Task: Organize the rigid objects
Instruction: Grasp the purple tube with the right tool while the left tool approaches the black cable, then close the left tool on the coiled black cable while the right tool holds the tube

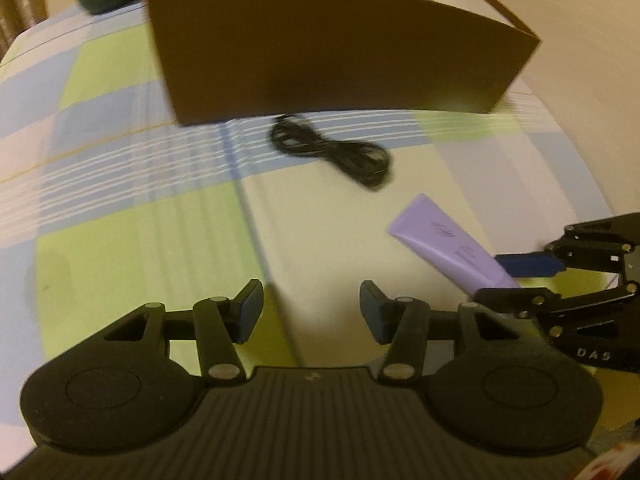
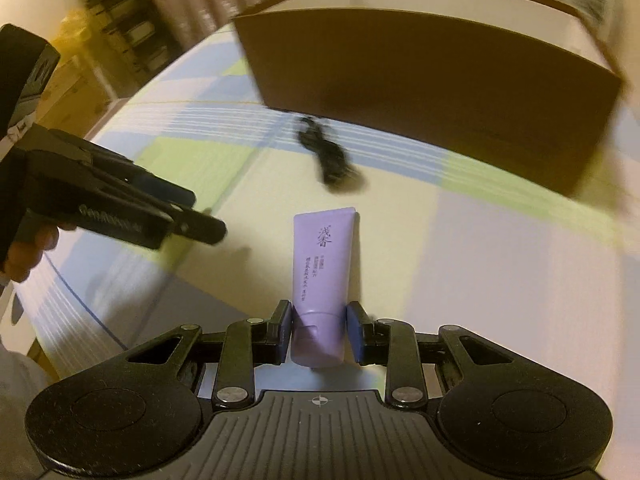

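Purple plastic tube [image 2: 322,276] is clamped at its cap end by the right gripper [image 2: 319,330]; the left gripper [image 1: 311,314] hangs wide and empty. A black cable [image 1: 332,152] still lies before the cardboard box [image 1: 340,52], not yet sorted.

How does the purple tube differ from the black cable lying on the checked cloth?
The purple tube is stiff and straight, while the black cable is a loose coil. The tube sits gripped between the right tongs; the cable lies untouched nearer the cardboard box. Both are in front of the box.
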{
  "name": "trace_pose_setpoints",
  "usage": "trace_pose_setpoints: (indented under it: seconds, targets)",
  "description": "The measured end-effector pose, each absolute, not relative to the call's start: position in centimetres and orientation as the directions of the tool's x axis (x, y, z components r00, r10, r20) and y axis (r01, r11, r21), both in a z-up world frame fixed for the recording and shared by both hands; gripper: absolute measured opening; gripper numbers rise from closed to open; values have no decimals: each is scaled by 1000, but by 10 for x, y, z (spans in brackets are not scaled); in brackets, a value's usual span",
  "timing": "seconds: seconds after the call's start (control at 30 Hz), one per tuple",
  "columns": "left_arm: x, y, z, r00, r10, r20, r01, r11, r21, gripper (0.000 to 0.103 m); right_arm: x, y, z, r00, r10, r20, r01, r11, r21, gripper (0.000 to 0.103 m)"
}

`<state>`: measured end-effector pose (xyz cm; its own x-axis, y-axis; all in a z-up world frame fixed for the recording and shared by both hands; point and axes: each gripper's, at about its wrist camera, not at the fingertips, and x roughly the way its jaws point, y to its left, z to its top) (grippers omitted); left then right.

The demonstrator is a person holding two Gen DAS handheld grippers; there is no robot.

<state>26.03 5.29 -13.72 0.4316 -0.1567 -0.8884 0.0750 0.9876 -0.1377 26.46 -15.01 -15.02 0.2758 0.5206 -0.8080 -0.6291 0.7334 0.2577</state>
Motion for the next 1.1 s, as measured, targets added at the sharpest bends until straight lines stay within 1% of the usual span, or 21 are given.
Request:
trace_pose_setpoints:
  seconds: [0.23,0.33,0.43,0.57,0.83,0.9,1.0,1.07,1.1]
  targets:
    - [279,33,-135,469,-184,-864,95,983,-158,50,280,-192,-149,420,408,-811,-392,887,243,30]
    - [290,27,-135,483,-190,-855,85,982,-170,55,289,-193,-149,465,363,-807,-300,923,242,30]
    - [300,22,-135,496,-190,-847,83,982,-171,55,297,-192,-152,481,320,-816,-229,944,236,30]
    - [314,16,-136,503,-180,-845,57,983,-176,56,303,-182,-150,495,295,-817,-234,951,201,30]
    - [343,12,-148,484,-128,-866,-27,987,-161,56,311,-179,-153,493,316,-811,-234,946,226,30]
    - [347,12,-151,482,-104,-870,-41,989,-141,56,311,-180,-153,494,320,-808,-234,944,231,30]
    - [346,14,-153,491,-99,-865,-24,992,-127,48,311,-180,-153,494,325,-807,-236,943,235,30]
    - [343,15,-154,502,-105,-858,2,993,-120,33,310,-181,-153,495,328,-805,-241,941,236,30]
    - [342,17,-154,503,-112,-857,14,992,-121,33,310,-181,-153,495,330,-804,-244,941,236,30]
